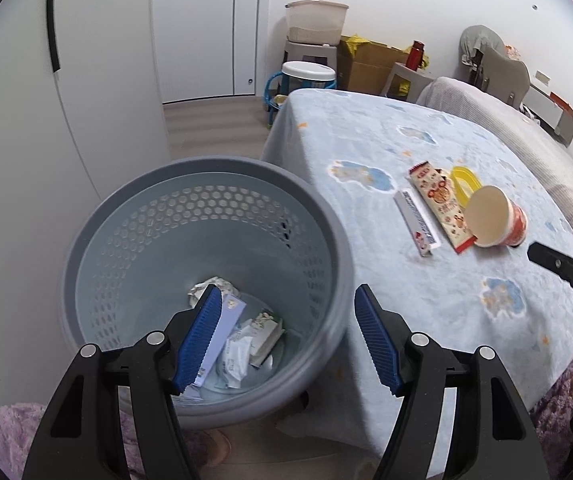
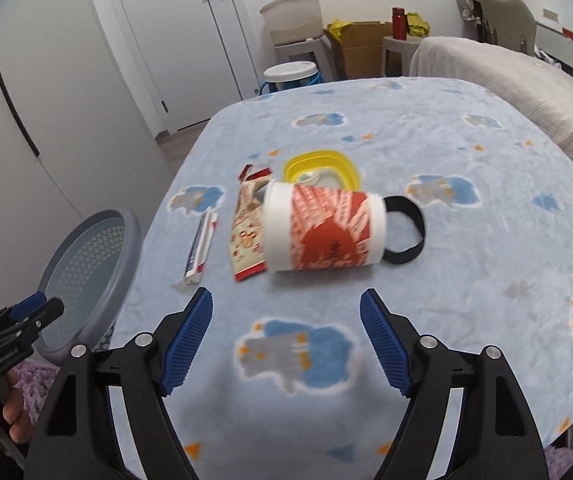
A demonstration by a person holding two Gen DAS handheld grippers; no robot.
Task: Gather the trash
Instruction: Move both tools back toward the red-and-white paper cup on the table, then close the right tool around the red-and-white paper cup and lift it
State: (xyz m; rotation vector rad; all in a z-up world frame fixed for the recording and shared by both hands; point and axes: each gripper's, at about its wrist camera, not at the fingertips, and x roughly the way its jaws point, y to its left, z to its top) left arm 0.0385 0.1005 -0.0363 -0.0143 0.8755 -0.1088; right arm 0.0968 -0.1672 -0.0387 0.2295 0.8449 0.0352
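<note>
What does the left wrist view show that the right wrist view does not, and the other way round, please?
Only the left wrist view looks down into the grey bin, showing the trash already inside, with the open left gripper above its rim. Only the right wrist view shows the black band lying behind the cup's base and the silver-topped container under the yellow lid. Both show the tipped red and white cup, the snack wrapper and the slim box on the blue blanket.
</note>
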